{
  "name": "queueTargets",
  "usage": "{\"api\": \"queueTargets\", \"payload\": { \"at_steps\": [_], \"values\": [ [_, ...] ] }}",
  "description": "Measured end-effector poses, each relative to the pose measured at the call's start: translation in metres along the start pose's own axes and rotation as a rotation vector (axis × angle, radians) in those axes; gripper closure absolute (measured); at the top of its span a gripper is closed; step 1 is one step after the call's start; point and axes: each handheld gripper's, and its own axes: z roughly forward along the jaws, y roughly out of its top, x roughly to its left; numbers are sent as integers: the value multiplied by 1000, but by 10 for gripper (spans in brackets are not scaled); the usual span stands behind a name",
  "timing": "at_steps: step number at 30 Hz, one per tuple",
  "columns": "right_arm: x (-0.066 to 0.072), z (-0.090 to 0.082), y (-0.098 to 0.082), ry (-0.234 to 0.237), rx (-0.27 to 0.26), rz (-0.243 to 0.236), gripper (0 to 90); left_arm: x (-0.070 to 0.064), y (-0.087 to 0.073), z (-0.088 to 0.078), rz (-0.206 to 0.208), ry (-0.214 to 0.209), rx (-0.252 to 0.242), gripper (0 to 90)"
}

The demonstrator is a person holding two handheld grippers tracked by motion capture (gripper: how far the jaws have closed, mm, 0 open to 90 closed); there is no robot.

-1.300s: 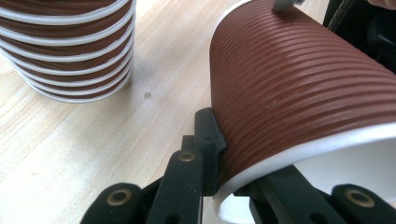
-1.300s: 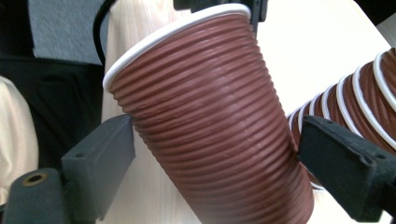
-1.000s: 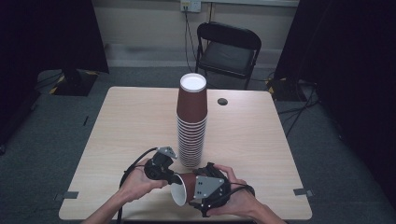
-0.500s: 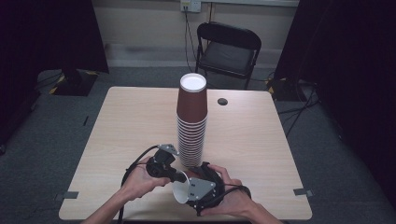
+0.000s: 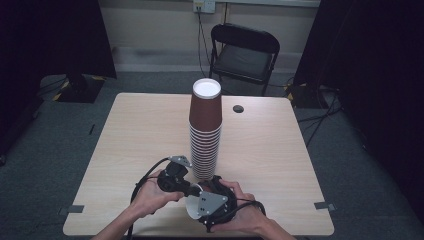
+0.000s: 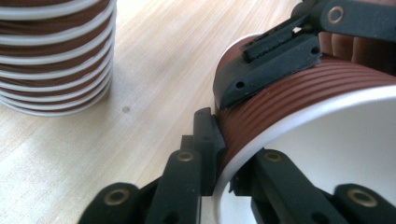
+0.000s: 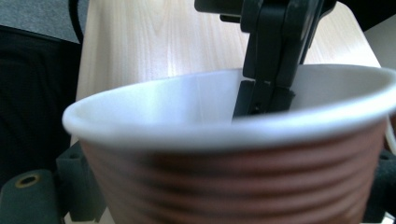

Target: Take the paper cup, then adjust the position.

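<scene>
I am holding one brown ribbed cup (image 5: pixel 192 209) between both grippers, low over the near edge of the table (image 5: pixel 125 135), just in front of the tall cup stack (image 5: pixel 205 130). My left gripper (image 6: pixel 219 154) is pinching the cup's white rim (image 6: pixel 299 119), one jaw lying inside the mouth and the other pressing on the ribbed outside. My right gripper (image 5: pixel 212 206) is clamping the cup's body across its sides; in the left gripper view one of its black jaws is lying flat along the ridges.

In the right gripper view the cup's open mouth (image 7: pixel 224 112) is facing up and away from me, with my left gripper's jaw reaching down over its far rim.

The stack's bottom rims are sitting just beside the cup, with a narrow strip of bare wood between them. Wide bare tabletop is lying open to the left and right of the stack, and a small dark disc (image 5: pixel 238 108) is sitting near the far edge. A folding chair (image 5: pixel 243 50) is standing beyond the table.
</scene>
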Motion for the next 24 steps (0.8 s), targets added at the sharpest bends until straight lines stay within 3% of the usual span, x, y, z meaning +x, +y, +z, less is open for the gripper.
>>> {"api": "queueTargets", "payload": {
  "at_steps": [4,6,10,12,14,19,24],
  "values": [
    [-3,-3,-3,-3,-6,23,99,3,-2,-5,6,9,-35,741],
    [-4,-4,-5,-6,-2,39,100,4,-4,-9,1,16,-75,612],
    [-6,-5,-12,-1,-8,84,100,6,-9,-15,8,18,-129,502],
    [-7,-7,-17,-11,-9,99,101,5,-12,-17,16,48,-167,422],
    [-10,-8,-23,-14,-23,143,101,5,-15,-20,28,67,-192,424],
    [-19,-11,-37,-34,-46,247,99,6,-21,-27,28,123,-272,302],
    [-30,-15,-52,-56,-75,350,100,11,-26,-30,29,159,-271,247]
  ]
}}
